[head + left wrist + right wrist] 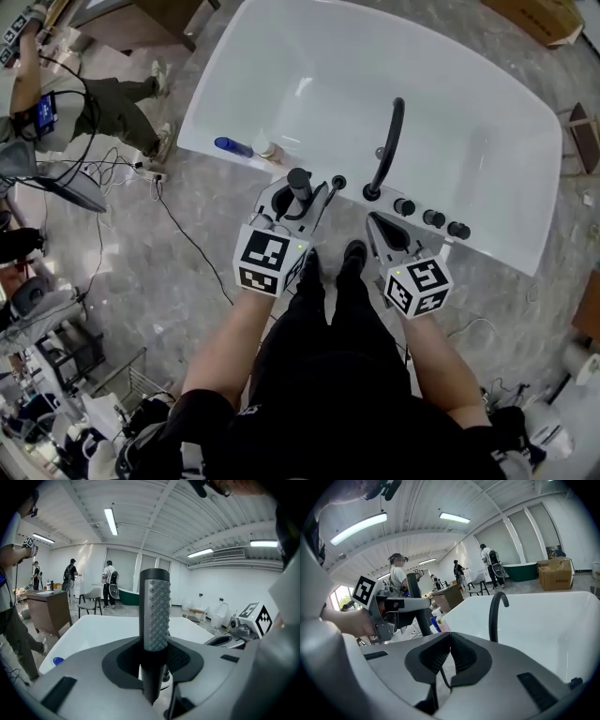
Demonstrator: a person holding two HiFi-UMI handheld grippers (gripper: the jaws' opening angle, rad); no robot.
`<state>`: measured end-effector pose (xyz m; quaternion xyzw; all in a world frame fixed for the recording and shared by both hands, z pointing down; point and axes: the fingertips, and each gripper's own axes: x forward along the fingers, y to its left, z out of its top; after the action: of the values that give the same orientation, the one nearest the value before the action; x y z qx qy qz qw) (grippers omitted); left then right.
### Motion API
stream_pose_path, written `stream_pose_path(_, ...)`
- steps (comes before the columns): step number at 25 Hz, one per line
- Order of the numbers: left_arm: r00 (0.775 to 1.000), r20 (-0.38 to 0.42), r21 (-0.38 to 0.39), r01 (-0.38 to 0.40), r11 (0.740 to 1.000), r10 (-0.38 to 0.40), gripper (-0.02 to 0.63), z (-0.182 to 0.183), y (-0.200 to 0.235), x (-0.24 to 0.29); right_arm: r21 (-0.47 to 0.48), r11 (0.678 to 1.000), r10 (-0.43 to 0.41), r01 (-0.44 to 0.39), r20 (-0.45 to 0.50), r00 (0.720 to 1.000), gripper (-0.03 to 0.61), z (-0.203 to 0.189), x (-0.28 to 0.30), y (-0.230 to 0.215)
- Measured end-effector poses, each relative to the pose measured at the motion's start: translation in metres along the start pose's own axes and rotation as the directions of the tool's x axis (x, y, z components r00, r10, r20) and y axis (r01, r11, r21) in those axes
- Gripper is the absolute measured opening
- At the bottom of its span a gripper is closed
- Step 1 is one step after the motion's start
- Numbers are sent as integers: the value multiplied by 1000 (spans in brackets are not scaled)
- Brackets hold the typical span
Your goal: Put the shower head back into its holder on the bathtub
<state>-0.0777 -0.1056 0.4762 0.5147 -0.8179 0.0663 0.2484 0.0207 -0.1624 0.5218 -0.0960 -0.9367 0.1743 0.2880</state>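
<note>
The left gripper (157, 662) is closed partway on the shower head (156, 613), gripping its dark handle. The studded head stands upright above the jaws. In the head view this gripper hovers over the near rim of the tub (469, 122), and the hose (322, 199) trails off beside it.

The right gripper (450, 654) has its jaws together and holds nothing. It hangs just in front of the rim, beside the three knobs (432, 218).

Just beyond the shower head, a small black socket (338, 182) sits in the rim next to the curved spout (389, 141). It looks like the holder, and it is empty. A blue bottle (232, 146) lies further left along the rim.

The pick-up looks done. Still to do: line the handle up over the socket, lower it in and let go.
</note>
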Motion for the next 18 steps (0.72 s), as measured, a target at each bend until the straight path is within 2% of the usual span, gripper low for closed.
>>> stream_pose_path(10,999,-24,-49,25,999,-26,123,-94,24,17,79,997,-5,14,-110,994,57,-107,69,19)
stream_pose_path(18,998,-46,-81,29,996,-33,123,-167,56,37,85,994,-52,68,-173,984,84,-178,138,0)
